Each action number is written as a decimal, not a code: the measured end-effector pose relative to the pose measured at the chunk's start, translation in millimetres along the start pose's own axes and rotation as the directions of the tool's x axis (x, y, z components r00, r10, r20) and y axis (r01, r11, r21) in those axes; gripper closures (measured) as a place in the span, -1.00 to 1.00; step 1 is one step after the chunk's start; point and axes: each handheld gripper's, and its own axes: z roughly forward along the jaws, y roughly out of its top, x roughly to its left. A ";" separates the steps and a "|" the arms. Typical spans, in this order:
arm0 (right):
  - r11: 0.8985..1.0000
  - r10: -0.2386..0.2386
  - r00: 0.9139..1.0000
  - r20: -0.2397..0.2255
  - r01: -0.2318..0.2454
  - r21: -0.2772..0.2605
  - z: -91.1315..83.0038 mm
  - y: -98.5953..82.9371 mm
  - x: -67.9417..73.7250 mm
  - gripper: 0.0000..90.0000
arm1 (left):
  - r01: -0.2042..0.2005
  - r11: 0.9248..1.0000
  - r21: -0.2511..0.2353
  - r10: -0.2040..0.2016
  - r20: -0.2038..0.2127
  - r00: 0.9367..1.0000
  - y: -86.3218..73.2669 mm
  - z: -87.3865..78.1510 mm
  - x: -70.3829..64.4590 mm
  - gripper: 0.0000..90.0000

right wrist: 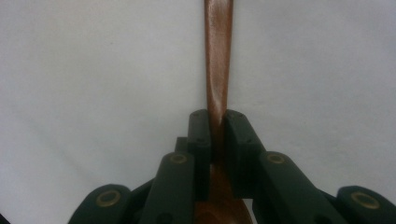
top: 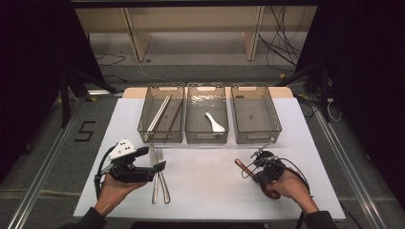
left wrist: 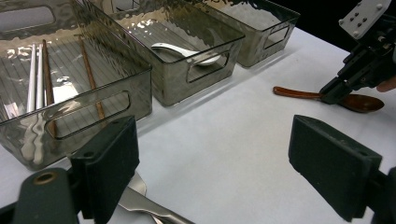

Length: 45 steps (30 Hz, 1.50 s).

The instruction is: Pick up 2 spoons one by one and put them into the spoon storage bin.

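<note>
Glossy brown wooden spoon [right wrist: 218, 70] pinched between matt black plastic jaws; shiny metal fork [left wrist: 144, 203] under left jaw; smoky translucent plastic bins [left wrist: 74, 107] beyond.

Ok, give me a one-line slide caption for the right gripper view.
Right gripper shut on the brown wooden spoon at its neck, handle pointing away over the white table.

Right gripper [top: 258, 161] over brown spoon [top: 243, 168]; left gripper [top: 152, 162] over forks [top: 160, 183].

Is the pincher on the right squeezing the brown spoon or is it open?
Shut. In the right gripper view, the right gripper has both black jaws pressed against the brown spoon handle, with no gap either side.
</note>
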 end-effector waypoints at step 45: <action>0.922 -0.019 0.999 0.036 0.032 -0.387 -56.4 132.1 -2.9 0.83 | 0.002 1.000 0.012 -0.002 -0.001 1.000 -1.4 2.5 0.6 -0.65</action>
